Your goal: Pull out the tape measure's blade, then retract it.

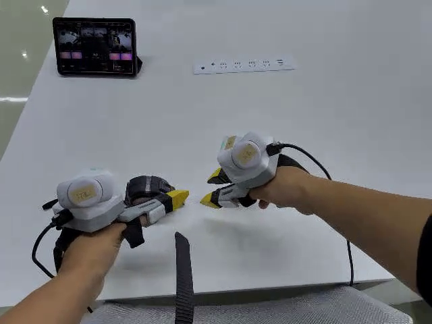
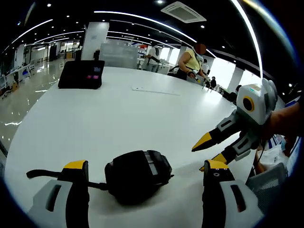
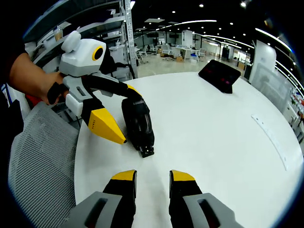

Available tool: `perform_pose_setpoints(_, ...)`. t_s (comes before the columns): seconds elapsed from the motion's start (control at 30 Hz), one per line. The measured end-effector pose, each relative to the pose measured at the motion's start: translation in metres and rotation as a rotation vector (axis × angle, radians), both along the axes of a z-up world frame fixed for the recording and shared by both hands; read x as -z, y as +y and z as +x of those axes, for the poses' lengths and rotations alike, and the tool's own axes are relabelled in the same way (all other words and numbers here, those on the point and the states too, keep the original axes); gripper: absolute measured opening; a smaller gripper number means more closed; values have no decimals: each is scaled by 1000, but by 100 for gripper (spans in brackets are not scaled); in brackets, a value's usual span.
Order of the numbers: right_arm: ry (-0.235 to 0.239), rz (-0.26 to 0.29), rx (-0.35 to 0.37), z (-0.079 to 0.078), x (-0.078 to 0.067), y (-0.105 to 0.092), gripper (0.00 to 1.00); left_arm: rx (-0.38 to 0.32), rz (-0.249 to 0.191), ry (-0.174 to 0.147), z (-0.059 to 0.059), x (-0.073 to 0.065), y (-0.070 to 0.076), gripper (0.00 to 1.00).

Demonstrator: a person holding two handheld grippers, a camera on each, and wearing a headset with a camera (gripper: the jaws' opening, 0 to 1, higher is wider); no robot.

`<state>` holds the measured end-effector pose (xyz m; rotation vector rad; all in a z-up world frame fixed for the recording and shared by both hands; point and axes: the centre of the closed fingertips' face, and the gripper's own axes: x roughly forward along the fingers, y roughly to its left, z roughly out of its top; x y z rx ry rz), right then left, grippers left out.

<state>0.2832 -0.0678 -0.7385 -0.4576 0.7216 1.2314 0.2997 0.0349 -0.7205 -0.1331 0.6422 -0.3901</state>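
Observation:
A black tape measure (image 1: 147, 188) lies on the white table (image 1: 223, 108). My left gripper (image 1: 158, 193) is open, its yellow-tipped jaws standing on either side of the case. In the left gripper view the tape measure (image 2: 137, 175) sits between the wide-spread jaws of my left gripper (image 2: 146, 166) without touching them, and a thin black strap trails off to the left. My right gripper (image 1: 212, 188) hovers just right of the case, open a little, with nothing in it. In the right gripper view its jaws (image 3: 153, 178) point at the tape measure (image 3: 138, 124), whose blade end faces them.
A dark tablet (image 1: 95, 46) stands at the far left of the table, and a white power strip (image 1: 244, 65) lies at the back. A black strap (image 1: 183, 277) hangs at the near edge over a mesh chair (image 1: 283, 307). People stand in the background.

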Motion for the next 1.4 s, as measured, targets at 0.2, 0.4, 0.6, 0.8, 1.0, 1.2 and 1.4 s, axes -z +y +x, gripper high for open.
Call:
perform_pose_setpoints(0.2, -2, 14, 62, -3, -3, -22, 28, 70, 12, 37, -12, 4, 6, 99)
perform_pose_setpoints(0.4, -13, 40, 122, -1, -6, -42, 30, 137, 3, 19, -20, -2, 8, 99)
perform_pose_setpoints(0.6, -9, 55, 180, -4, -9, -69, 37, 206, 13, 17, -28, -5, 10, 99)
perform_pose_setpoints(0.8, -17, 49, 201, -11, -7, -92, 38, 260, 29, 25, -35, -5, 13, 99)
perform_pose_setpoints(1.0, -32, 69, 237, -15, -15, -109, 43, 294, 58, 24, -41, -3, 21, 99)
perform_pose_setpoints(1.2, -62, 69, 246, -20, -14, -131, 53, 331, 92, 16, -46, -3, 27, 99)
perform_pose_setpoints(1.4, -60, 61, 270, -28, -11, -153, 60, 332, 85, 9, -47, -4, 32, 99)
